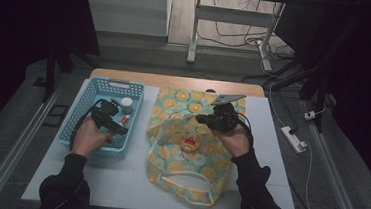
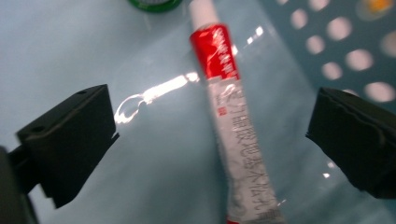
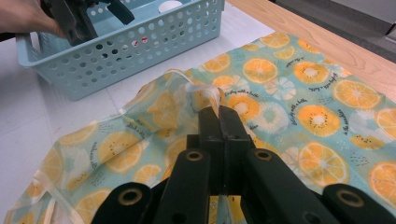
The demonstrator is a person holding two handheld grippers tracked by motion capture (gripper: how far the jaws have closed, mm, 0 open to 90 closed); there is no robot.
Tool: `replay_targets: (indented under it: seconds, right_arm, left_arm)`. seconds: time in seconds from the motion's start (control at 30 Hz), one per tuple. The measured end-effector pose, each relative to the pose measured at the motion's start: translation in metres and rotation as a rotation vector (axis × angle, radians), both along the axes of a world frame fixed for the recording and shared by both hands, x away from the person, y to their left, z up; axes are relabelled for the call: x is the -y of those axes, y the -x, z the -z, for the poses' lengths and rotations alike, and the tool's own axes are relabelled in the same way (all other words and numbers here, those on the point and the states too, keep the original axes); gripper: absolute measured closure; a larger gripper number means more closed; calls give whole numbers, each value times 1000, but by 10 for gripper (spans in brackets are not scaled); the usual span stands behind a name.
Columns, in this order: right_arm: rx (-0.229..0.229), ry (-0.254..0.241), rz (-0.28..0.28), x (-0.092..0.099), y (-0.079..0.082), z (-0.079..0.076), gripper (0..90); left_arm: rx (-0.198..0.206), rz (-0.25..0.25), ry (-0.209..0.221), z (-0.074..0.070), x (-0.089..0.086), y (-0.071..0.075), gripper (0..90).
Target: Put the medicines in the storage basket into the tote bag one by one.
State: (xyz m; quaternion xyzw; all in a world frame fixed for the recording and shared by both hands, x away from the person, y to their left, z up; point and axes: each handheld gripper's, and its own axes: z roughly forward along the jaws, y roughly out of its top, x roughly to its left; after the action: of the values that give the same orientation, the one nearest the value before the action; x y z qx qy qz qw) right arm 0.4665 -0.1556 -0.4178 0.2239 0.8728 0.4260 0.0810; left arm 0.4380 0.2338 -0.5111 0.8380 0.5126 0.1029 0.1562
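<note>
A red and white tube (image 2: 229,107) lies on the floor of the blue perforated basket (image 1: 106,81). My left gripper (image 2: 212,116) hovers low over it, open, one jaw on each side and neither touching. From above, the left gripper (image 1: 116,124) reaches into the basket beside the tube (image 1: 125,120). A bag printed with orange slices (image 1: 178,169) lies at the table's centre. My right gripper (image 3: 218,112) is shut on a raised fold of the bag's edge (image 3: 212,95), and it shows from above as the right gripper (image 1: 202,119). A small red thing (image 1: 189,145) rests in the bag.
A white-capped round jar (image 1: 127,102) sits at the basket's far end; a green rim (image 2: 154,3) lies beyond the tube. The basket (image 3: 140,51) stands close to the bag's left. A white mat (image 1: 117,179) covers the wooden table (image 1: 175,81). A power strip (image 1: 293,139) lies right.
</note>
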Motion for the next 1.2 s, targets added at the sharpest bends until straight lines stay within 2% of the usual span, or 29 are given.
replay_targets:
  seconds: [0.13,0.23,0.4,0.7,0.93,1.2]
  right_arm:
    - [-2,1,0,0,0,1,900]
    - [-4,2,2,0,0,1,900]
    - [-3,2,2,0,-1,1,900]
    - [-3,2,3,0,-1,1,900]
    - [-1,3,1,0,-1,1,900]
    - [1,1,4,2,-2,1,900]
  left_arm:
    - [-14,0,-12,1,1,0,95]
    - [-19,14,-14,2,1,0,202]
    - [-28,22,7,2,1,-1,387]
    - [-36,42,42,1,1,-1,605]
    - [-50,43,68,2,-1,-2,714]
    - [-42,30,63,1,-1,-2,725]
